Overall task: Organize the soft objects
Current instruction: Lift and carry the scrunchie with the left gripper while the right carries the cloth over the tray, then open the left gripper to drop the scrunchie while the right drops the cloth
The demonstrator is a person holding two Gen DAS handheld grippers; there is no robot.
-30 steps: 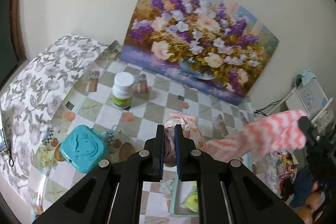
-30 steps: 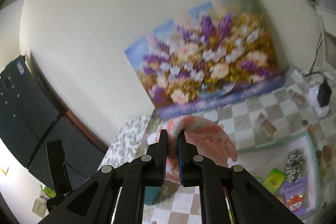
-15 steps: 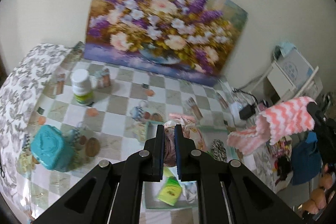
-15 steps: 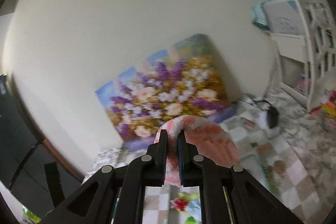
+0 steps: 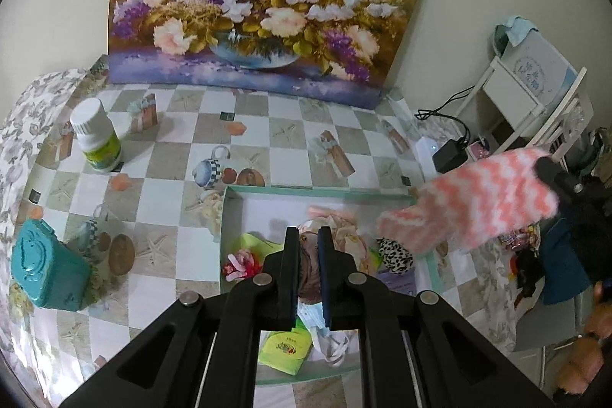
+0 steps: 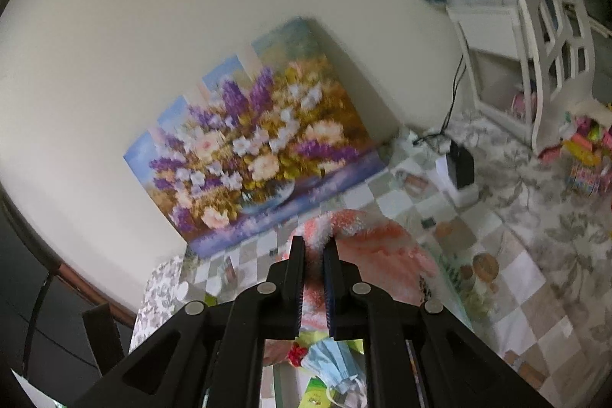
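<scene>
The jaws of the left gripper (image 5: pixel 308 251) are clamped on a floral-print cloth (image 5: pixel 346 236), and the jaws of the right gripper (image 6: pixel 313 255) are clamped on a fluffy pink-and-white cloth (image 5: pixel 470 203). Both cloths are held above the green-rimmed tray (image 5: pixel 227 201) that lies on the checked worktop (image 5: pixel 172 159); the pink one hangs over the tray's right edge. The carrying step seems to be in hand. For the next move, each cloth should probably be lowered into a free part of the tray, and only then should the jaws be let apart.

In the tray a yellow-green packet (image 5: pixel 285 350), a blue face mask (image 6: pixel 338 364) and a spotted item (image 5: pixel 396 255) are partly covered by the gripper bodies. How the floral cloth hangs under the jaws cannot be made out. The right wrist view is blurred, so small items there are hard to read.
</scene>
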